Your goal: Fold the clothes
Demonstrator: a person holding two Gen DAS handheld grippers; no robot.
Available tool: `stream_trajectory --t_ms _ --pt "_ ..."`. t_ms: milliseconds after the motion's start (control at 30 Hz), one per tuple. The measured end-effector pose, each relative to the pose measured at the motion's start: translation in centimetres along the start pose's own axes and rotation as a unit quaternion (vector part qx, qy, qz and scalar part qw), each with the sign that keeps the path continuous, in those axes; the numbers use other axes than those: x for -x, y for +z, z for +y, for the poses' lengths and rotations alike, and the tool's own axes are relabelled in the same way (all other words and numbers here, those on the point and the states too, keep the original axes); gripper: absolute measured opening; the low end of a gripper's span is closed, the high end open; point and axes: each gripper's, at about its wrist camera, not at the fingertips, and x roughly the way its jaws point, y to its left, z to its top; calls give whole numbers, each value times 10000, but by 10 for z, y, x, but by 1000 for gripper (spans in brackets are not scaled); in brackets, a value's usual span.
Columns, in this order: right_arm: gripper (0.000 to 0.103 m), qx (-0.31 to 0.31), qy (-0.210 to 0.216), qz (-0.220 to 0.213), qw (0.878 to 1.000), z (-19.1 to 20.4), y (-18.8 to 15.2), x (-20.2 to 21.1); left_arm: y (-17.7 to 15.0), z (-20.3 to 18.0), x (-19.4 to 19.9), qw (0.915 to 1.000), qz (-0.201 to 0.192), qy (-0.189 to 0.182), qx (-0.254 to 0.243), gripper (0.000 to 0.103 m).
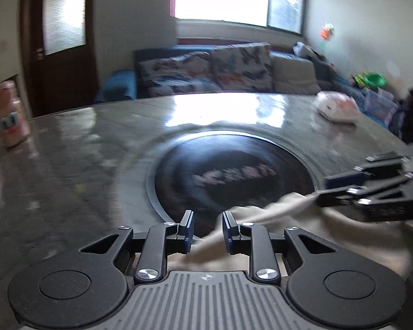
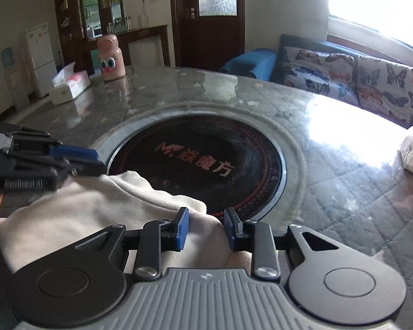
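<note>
Cream cloth (image 2: pixel 90 209) overlapping the dark disc (image 2: pixel 206 159) on the desk (image 2: pixel 330 143): light, limp, best pinched at hems; left gripper (image 1: pixel 207 229) and right gripper (image 2: pixel 206 229) jaws part-open, cloth between them, grip unconfirmed.

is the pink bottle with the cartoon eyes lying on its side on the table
No, the pink bottle stands upright on the table.

Round table (image 2: pixel 330 148): cream garment (image 2: pixel 96 206), pink bottle (image 2: pixel 110 57), tissue box (image 2: pixel 68 86).
</note>
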Motion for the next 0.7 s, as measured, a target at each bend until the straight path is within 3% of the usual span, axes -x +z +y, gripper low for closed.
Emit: stream_trajectory --t_ms 167,333,467,700 --pt "28 287 196 -213 9992 12 -5 34 -15 35 41 9984 -52 92 559 24" --pt "28 560 349 -205 9976 29 -19 51 -39 31 70 9968 100 -194 770 23" --pt "29 685 371 -215 9967 40 -26 59 -50 20 70 9956 227 -373 829 23" --pt "33 678 410 -179 9967 45 -36 62 -55 22 56 9937 296 -336 1031 24"
